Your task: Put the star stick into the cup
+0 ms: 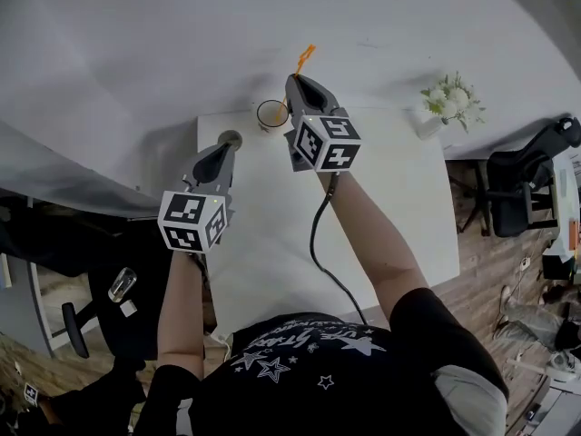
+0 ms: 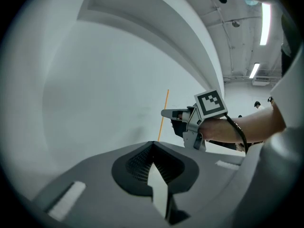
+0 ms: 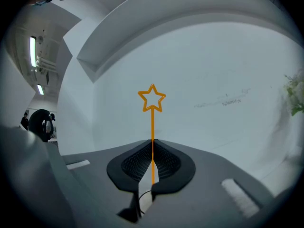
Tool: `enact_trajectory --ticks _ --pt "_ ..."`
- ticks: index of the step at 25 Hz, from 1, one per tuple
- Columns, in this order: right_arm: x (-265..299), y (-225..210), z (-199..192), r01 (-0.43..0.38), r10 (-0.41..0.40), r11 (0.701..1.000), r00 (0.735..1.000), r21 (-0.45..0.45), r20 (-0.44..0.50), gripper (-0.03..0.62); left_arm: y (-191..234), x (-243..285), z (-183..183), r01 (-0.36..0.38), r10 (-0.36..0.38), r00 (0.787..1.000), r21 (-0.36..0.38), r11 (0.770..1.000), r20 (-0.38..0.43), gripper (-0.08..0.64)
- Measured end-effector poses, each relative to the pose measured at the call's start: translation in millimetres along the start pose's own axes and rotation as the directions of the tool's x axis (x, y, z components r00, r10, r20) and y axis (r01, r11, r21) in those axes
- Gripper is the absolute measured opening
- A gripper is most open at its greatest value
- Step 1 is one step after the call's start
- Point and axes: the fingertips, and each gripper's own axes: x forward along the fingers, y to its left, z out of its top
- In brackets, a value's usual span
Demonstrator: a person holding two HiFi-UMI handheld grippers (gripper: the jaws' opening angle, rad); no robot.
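A thin orange star stick (image 1: 306,59) stands up from my right gripper (image 1: 296,80), which is shut on its shaft. In the right gripper view the star (image 3: 152,99) rises above the closed jaws, with the shaft pinched between the pads. A clear cup (image 1: 271,113) with a dark rim stands near the back edge of the white table (image 1: 399,207), just left of and below that gripper. Part of the cup's rim (image 3: 141,197) shows through the gap under the jaws. My left gripper (image 1: 227,145) is shut and empty near the table's back left corner. From it I see the right gripper (image 2: 167,113) and the stick (image 2: 164,109).
A small vase of white flowers (image 1: 451,99) stands at the table's back right. A small round thing (image 1: 231,138) lies by the left gripper's tip. A black cable (image 1: 320,234) trails from the right gripper over the table. Black office chairs (image 1: 520,182) stand to the right and lower left.
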Motion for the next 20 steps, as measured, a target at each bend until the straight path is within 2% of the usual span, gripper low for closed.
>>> enact_trajectory --ticks 9,15,20 --pt "19 -16 -49 0.046 -0.043 0.998 0.995 0.035 -0.086 0.025 11 16 -30 0.015 -0.018 0.999 -0.044 0.999 -0.049 0.003" --pt "23 -20 -71 0.047 -0.043 0.999 0.984 0.017 -0.171 0.026 8 25 -41 0.035 -0.039 0.997 -0.066 0.997 -0.062 0.003" --pt "22 -25 -83 0.072 -0.073 0.997 0.972 -0.013 -0.223 0.028 4 27 -46 0.051 -0.056 0.996 -0.074 0.996 -0.071 0.003"
